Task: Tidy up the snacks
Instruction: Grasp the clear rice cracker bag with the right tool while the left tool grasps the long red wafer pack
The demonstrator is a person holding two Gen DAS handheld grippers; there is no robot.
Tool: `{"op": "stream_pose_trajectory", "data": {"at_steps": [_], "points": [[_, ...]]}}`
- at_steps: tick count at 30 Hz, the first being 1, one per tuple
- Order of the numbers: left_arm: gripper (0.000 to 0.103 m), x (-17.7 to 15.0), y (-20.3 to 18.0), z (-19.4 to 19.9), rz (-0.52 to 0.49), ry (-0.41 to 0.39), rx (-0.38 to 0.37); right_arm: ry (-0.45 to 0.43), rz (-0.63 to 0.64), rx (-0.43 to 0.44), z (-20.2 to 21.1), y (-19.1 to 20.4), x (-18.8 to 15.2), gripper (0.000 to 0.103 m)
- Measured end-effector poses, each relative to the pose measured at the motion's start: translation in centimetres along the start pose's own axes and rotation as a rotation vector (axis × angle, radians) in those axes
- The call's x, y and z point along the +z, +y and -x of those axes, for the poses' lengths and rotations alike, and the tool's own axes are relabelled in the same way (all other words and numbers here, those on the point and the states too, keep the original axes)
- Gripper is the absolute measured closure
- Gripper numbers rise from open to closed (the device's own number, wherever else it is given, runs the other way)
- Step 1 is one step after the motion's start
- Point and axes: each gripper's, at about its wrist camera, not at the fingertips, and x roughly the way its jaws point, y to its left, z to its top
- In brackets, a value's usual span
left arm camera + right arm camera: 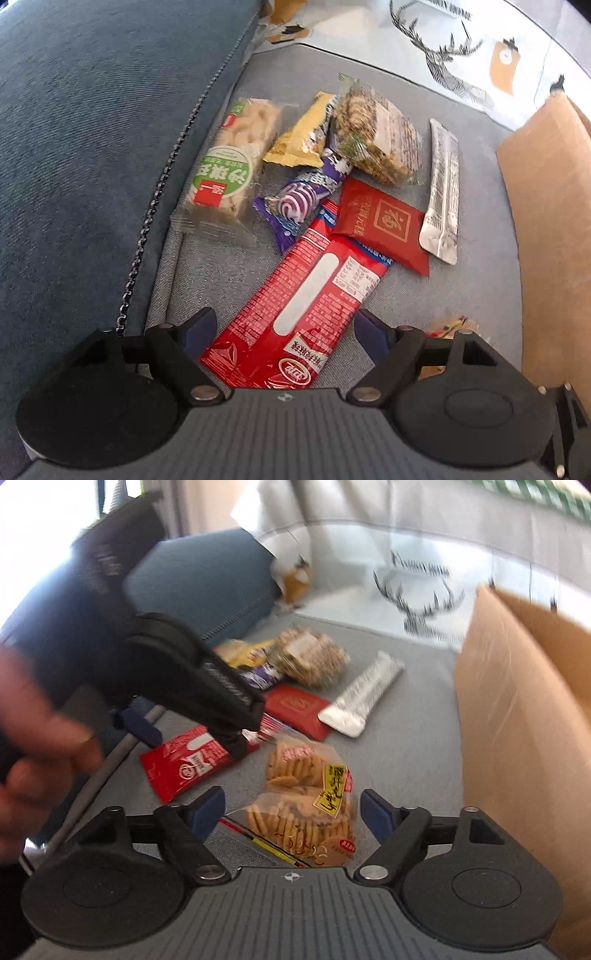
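My left tongs (284, 328) hang spread wide over the long red foil snack packet (295, 314), whose near end lies between the blue pads without touching them. My right tongs (291, 812) are spread too, with the clear bag of golden crackers (306, 805) lying loose between their pads on the grey fabric sofa seat (406, 757). Beyond sit a small red square packet (384, 225), a silver foil stick pack (441, 192) and a purple swirl-print wrapper (291, 206). A brown cardboard box (524, 720) stands to the right.
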Motion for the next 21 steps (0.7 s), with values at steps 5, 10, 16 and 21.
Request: {"op": "stream_pose_trajectory", "data": {"at_steps": [5, 10, 16, 21], "points": [[0.018, -0.1, -1.2, -0.5, -0.066, 0.004, 0.033, 0.040, -0.038, -0.002, -0.9, -0.6, 0.0, 0.015], [0.019, -0.2, -1.9, -0.6, -0.090, -0.002, 0.043, 0.048, -0.054, 0.007, -1.1, -1.2, -0.2, 0.016], [0.039, -0.5, -2.4, -0.1, -0.111, -0.024, 0.029, 0.054, -0.021, 0.005, -1.4, -1.2, -0.2, 0.029], [0.048, -0.4, -1.7, 1.0, -0.077, -0.072, -0.023, 0.023, -0.017, -0.017, -0.5, -1.4, -0.1, 0.034]]}}
